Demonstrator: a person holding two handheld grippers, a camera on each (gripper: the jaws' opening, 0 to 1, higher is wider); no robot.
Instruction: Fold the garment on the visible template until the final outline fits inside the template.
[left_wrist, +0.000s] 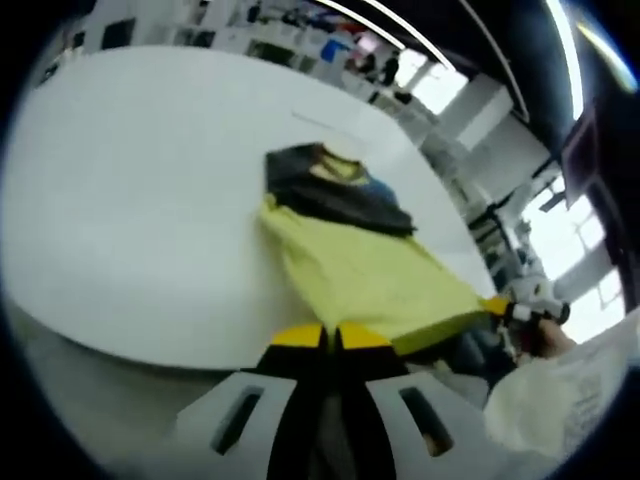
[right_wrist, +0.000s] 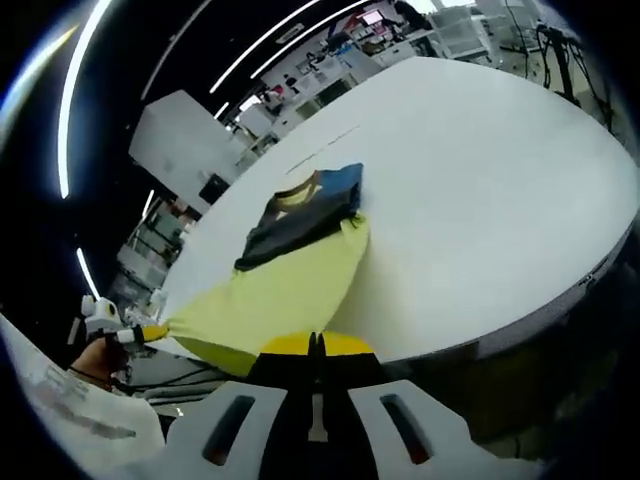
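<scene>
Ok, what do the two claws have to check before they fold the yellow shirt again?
1. Left claw gripping the yellow garment: ok, shut on its hem.
2. Right claw gripping the garment: ok, shut on its edge.
3. Garment fully on the white table: not ok, its near end is lifted off the edge.
4. Dark upper part lying flat: cannot tell, it looks bunched.
5. Template outline visible: cannot tell, faint lines beyond the collar.

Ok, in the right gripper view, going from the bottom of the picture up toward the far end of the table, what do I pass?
Right gripper with its jaws closed → yellow garment → dark folded part → blue part → bare white table → background shelving.
</scene>
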